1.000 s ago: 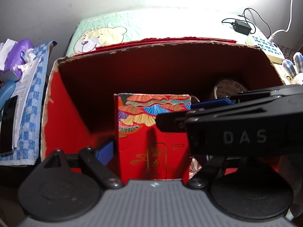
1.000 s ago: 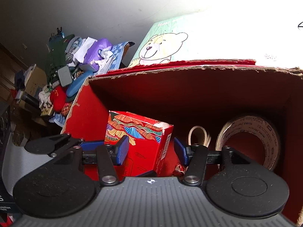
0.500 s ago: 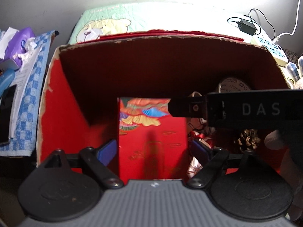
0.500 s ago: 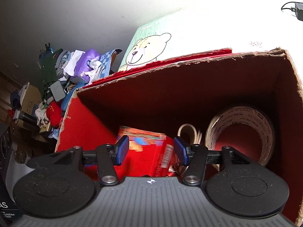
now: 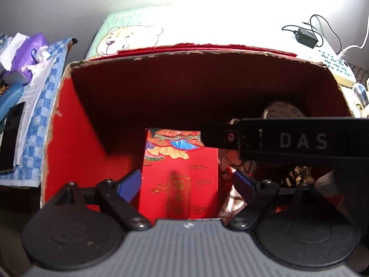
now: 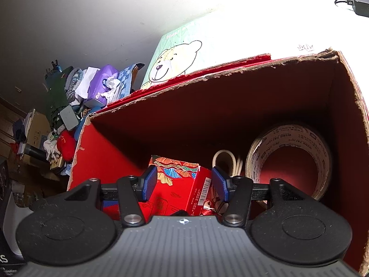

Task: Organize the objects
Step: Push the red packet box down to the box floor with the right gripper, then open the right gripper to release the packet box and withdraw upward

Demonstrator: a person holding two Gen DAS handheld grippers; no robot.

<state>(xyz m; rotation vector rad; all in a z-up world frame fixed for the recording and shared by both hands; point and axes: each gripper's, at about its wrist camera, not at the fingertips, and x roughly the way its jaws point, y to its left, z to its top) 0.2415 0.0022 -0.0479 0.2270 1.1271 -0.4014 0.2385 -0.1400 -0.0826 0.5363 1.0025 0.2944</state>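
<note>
We note the red packet [image 5: 180, 180], fan-patterned on top with gold characters, standing upright near the front wall of the red carton [image 5: 76, 138]. Left gripper [image 5: 186, 182] straddles it, released. Right gripper [image 6: 184, 182], just narrowed, also brackets it ungripped. Tape roll [image 6: 288, 159] occupies the carton's right back corner.

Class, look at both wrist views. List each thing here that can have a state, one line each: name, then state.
Red carton: open at the top, rim torn.
Small red box: upright inside the carton, closed, not gripped.
Tape roll: on edge against the carton's wall.
Left gripper: open, empty.
Right gripper: open, box framed between its fingers.
Black adapter: plugged into the power strip.
</note>
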